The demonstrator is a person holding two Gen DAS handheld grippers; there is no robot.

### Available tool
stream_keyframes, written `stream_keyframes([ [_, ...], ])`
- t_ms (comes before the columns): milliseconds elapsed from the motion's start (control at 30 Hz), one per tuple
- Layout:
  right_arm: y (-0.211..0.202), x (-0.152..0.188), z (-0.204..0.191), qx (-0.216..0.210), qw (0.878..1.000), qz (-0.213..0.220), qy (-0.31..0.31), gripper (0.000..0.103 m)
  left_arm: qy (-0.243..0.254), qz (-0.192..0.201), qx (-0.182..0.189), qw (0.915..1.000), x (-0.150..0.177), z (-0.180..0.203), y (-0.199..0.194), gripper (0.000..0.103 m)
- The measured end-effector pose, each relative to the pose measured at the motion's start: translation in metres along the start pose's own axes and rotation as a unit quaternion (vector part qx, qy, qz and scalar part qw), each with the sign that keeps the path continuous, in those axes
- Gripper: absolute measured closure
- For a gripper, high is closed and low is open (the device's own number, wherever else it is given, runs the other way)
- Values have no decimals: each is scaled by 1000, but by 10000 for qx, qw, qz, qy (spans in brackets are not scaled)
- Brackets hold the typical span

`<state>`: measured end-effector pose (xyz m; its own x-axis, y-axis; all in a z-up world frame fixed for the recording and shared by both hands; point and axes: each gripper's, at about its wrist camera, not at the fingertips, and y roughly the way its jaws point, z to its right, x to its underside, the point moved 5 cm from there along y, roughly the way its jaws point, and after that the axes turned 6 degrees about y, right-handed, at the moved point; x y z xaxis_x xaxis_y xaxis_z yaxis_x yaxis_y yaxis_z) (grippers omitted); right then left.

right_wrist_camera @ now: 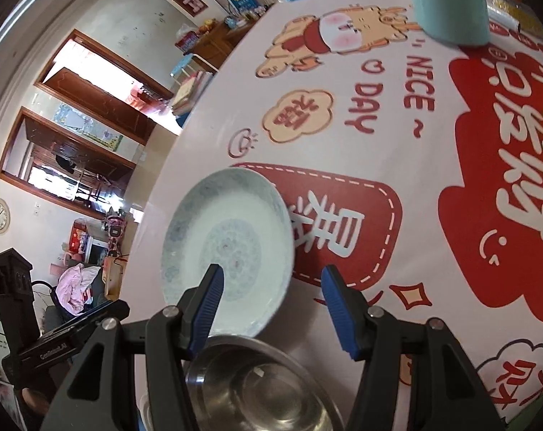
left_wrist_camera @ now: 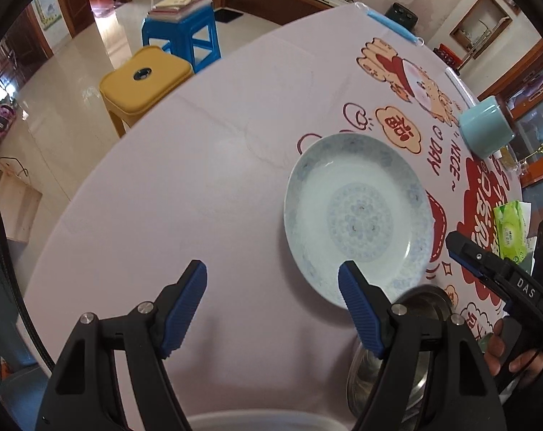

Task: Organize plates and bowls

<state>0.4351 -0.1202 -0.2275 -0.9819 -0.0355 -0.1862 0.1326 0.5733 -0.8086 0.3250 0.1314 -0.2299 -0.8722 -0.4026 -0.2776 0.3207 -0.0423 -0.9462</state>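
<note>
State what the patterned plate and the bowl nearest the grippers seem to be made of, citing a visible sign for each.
Plate: likely glazed ceramic; glossy white with a printed blue pattern.
Bowl: probably stainless steel; grey, mirror-like reflections inside.

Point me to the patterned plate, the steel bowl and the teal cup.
patterned plate (left_wrist_camera: 357, 221): left wrist view, on its central medallion.
steel bowl (right_wrist_camera: 260, 391): right wrist view, on its inner bottom.
teal cup (left_wrist_camera: 485, 131): left wrist view, on its side wall.

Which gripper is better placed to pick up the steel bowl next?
Right, probably. The right gripper is open with the steel bowl right under it. The left gripper is open too, but sits off to the bowl's side.
</note>
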Motion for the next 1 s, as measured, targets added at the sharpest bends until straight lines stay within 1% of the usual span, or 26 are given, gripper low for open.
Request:
stream_keyframes([
  [100, 8, 1, 5, -59, 9999, -108, 104, 46, -96, -25, 105, 9999, -3, 0, 16, 28],
  [233, 17, 1, 10, -95, 9995, -216, 200, 47, -147, -111, 140, 9997, -3, -2, 37, 29],
  [300, 21, 2, 12, -128, 9993, -278, 233, 52, -172, -139, 208, 9995, -2, -3, 45, 30],
  [367, 25, 3, 14, -123, 9990, -346, 271, 60, -195, -174, 295, 9992, -2, -4, 54, 33],
  [500, 28, 7, 14, -167, 9985, -419, 317, 68, -146, -200, 428, 9988, -3, -2, 64, 40],
  [567, 29, 8, 14, -184, 9984, -444, 310, 75, -83, -175, 419, 9989, -4, 0, 67, 42],
  [633, 29, 9, 13, -232, 9982, -462, 317, 80, 6, -145, 455, 9989, -6, 4, 68, 48],
  [700, 29, 10, 13, -277, 9979, -460, 363, 84, 30, -177, 548, 9983, -7, 7, 69, 50],
  [733, 29, 10, 13, -304, 9977, -455, 392, 87, 42, -177, 558, 9983, -7, 8, 70, 53],
  [767, 29, 11, 13, -331, 9975, -451, 426, 88, 68, -172, 554, 9983, -8, 9, 70, 56],
  [800, 28, 11, 13, -332, 9975, -443, 442, 89, 89, -183, 570, 9982, -8, 10, 70, 62],
  [933, 29, 11, 14, -292, 9975, -423, 488, 95, 107, -173, 578, 9981, -8, 11, 69, 64],
  [1000, 30, 10, 16, -334, 9971, -419, 549, 95, 92, -160, 590, 9981, -8, 12, 70, 65],
])
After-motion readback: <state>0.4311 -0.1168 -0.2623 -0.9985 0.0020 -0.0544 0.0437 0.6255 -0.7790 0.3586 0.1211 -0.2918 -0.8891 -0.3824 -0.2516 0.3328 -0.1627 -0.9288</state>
